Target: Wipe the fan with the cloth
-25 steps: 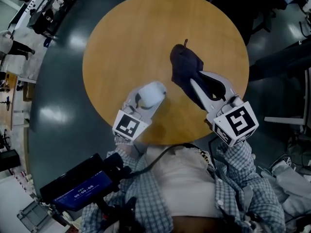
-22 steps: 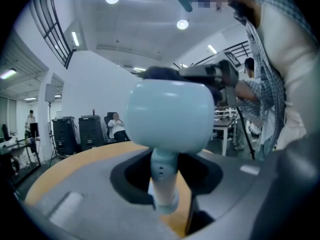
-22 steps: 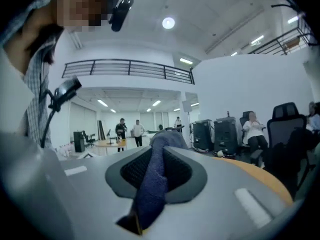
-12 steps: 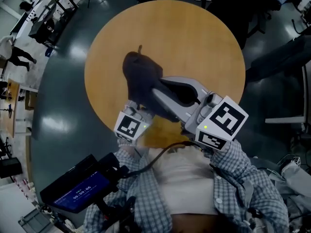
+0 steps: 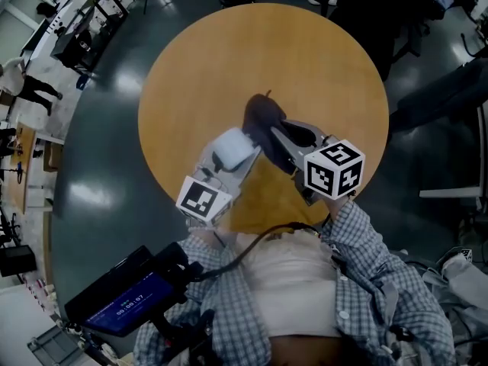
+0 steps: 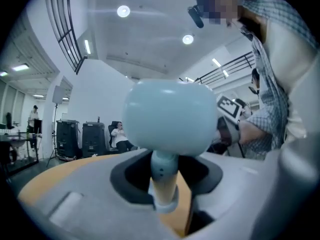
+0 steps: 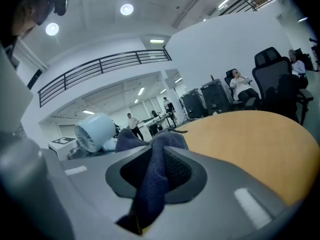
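Left tool [image 6: 162, 186] is pinching the small pale-blue fan [image 6: 170, 121] by its stem and holds it just above the near edge of the round worktop [image 5: 229, 59]. Right tool [image 7: 152, 181] is clamped on the dark blue cloth [image 7: 156, 146], bunched just beside the fan's head, on its right.

To wipe well here, I'd keep that stem grip steady, press the cloth lightly around the housing, and roll the fan so each face meets fresh fabric.

Half a second ago the cloth draped right over the head. Now it has slid off to the right, and the pale head shows again.
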A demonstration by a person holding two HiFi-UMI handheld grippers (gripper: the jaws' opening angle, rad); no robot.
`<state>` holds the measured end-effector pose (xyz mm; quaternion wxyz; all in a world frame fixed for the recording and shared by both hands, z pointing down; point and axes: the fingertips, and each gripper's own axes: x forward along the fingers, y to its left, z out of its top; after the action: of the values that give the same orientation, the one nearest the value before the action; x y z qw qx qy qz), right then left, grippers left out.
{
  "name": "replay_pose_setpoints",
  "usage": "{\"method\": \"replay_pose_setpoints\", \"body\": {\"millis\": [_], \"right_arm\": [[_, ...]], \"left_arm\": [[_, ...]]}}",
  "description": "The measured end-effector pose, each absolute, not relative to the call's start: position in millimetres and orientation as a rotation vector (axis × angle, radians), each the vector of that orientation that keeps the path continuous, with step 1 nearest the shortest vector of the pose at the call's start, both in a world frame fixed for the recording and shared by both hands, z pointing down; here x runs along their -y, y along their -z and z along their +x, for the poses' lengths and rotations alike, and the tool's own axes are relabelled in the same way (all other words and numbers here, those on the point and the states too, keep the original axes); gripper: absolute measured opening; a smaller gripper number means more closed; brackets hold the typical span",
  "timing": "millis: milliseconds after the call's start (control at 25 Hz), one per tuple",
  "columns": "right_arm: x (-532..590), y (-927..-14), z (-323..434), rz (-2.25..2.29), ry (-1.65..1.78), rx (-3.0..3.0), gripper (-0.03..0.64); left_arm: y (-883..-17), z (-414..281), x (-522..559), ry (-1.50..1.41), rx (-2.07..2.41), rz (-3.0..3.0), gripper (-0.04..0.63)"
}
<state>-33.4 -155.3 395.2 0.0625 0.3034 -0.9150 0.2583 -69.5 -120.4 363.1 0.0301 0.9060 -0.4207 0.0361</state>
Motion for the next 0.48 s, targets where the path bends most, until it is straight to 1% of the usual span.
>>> {"method": "replay_pose_setpoints", "body": {"millis": [160, 240, 320, 480], "right_arm": [[156, -449, -19, 0.97, -0.82, 2.621, 0.069], [155, -458, -11, 0.989, -0.825, 2.597, 0.069], [152, -440, -7, 0.997, -0.811, 2.659, 0.069], [129, -347, -4, 0.974, -0.628, 2.939, 0.069]], "left_arm": [[-365, -68, 117, -0.094, 1.264, 2.821, 0.144], [-367, -68, 117, -0.088, 1.252, 2.828, 0.144], [-371, -70, 119, -0.087, 1.242, 2.833, 0.144], [-378, -76, 119, -0.07, 1.239, 2.82, 0.144]]}}
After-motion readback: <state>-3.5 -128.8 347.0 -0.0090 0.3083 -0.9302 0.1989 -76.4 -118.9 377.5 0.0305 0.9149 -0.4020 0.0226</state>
